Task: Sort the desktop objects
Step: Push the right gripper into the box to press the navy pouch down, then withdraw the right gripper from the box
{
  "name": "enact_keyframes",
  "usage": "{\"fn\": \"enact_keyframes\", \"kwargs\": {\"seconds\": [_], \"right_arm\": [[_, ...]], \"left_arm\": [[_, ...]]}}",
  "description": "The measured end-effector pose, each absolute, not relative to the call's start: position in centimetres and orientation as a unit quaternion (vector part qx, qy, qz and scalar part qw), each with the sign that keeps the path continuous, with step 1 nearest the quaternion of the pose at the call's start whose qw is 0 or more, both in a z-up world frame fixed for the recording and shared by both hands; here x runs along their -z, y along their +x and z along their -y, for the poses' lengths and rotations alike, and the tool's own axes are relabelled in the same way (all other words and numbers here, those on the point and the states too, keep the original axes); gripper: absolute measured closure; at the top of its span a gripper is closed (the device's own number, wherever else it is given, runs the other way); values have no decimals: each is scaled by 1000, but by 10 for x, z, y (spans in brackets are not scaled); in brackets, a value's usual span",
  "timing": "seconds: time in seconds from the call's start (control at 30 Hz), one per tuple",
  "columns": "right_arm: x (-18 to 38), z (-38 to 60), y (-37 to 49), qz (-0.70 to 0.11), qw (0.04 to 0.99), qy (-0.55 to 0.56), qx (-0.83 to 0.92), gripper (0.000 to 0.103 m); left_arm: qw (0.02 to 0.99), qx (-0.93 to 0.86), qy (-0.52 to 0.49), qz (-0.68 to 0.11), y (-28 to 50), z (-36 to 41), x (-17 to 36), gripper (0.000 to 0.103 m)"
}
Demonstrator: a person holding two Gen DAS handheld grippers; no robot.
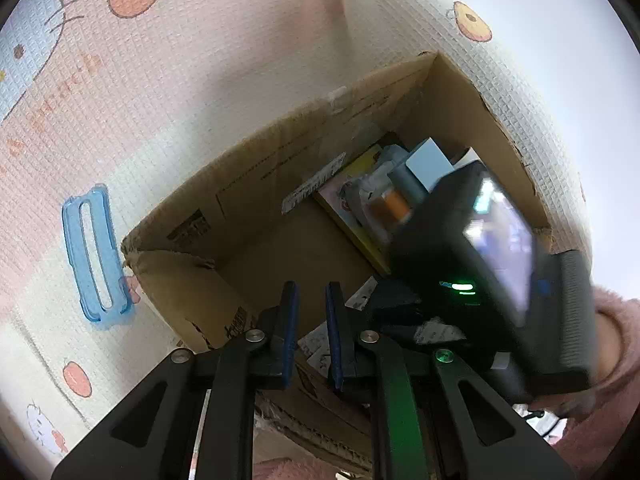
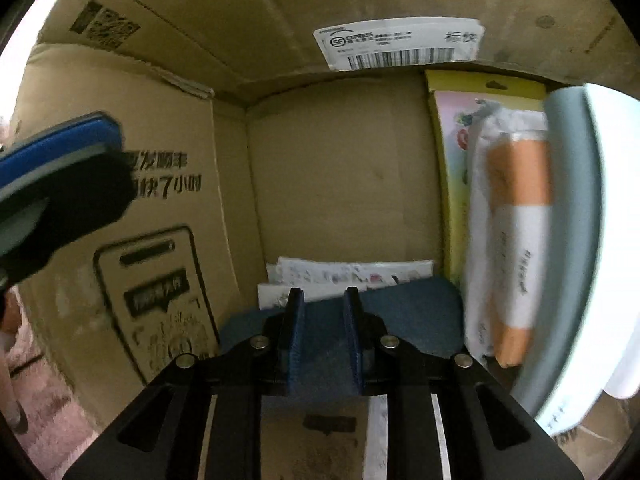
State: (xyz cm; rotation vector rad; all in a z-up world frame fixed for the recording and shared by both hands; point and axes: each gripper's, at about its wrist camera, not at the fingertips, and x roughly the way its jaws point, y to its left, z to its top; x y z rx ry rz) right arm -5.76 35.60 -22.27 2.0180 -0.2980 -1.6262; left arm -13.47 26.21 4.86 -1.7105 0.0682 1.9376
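Observation:
An open cardboard box (image 1: 256, 184) lies on a cartoon-print mat. My left gripper (image 1: 313, 292) hovers over the box's near edge, open and empty, with a narrow gap between the blue pads. My right gripper (image 2: 324, 300) is deep inside the box (image 2: 340, 184), open, just above a dark blue flat item (image 2: 412, 312) on the bottom. The right gripper's body with its screen (image 1: 480, 256) shows in the left wrist view. A yellow-edged pack (image 2: 448, 152), a white and orange pack (image 2: 516, 216) and a grey-white item (image 2: 580, 240) stand along the box's right side.
A blue plastic clip (image 1: 94, 256) lies on the mat left of the box. White printed cards (image 2: 348, 276) lie on the box floor. A shipping label (image 2: 400, 44) is stuck on the far wall. The left gripper's fingertip (image 2: 68, 148) enters the right wrist view at left.

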Motion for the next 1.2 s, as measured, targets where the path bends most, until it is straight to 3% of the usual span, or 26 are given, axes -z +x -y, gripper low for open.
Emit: {"fn": "enact_keyframes", "kwargs": {"seconds": [0.17,0.37,0.7,0.83,1.03,1.07,1.2], "right_arm": [[210,-372,-52,157,290,745,579,86],[223,-352,-48,106,305,755,570,86],[237,-339,-43,104,300,775,547,86],[243,-336,-45,108,290,781,543,94],[259,-319,-46,84,277,798,529,95],[273,-313,-41,82,269,817,503,103],[277,-308,-39,88,267,824,491,103]], "left_arm": [[281,-716,-639,-11,-131,-257,-51,87],[284,-711,-644,-5,-127,-252,-51,87],[292,-710,-641,16,-132,-252,-49,87],[291,-709,-642,19,-132,-253,-51,87],[278,-718,-638,7,-131,-254,-50,88],[285,-720,-633,15,-130,-252,-52,88],[282,-719,-634,41,-135,-240,-55,87]]}}
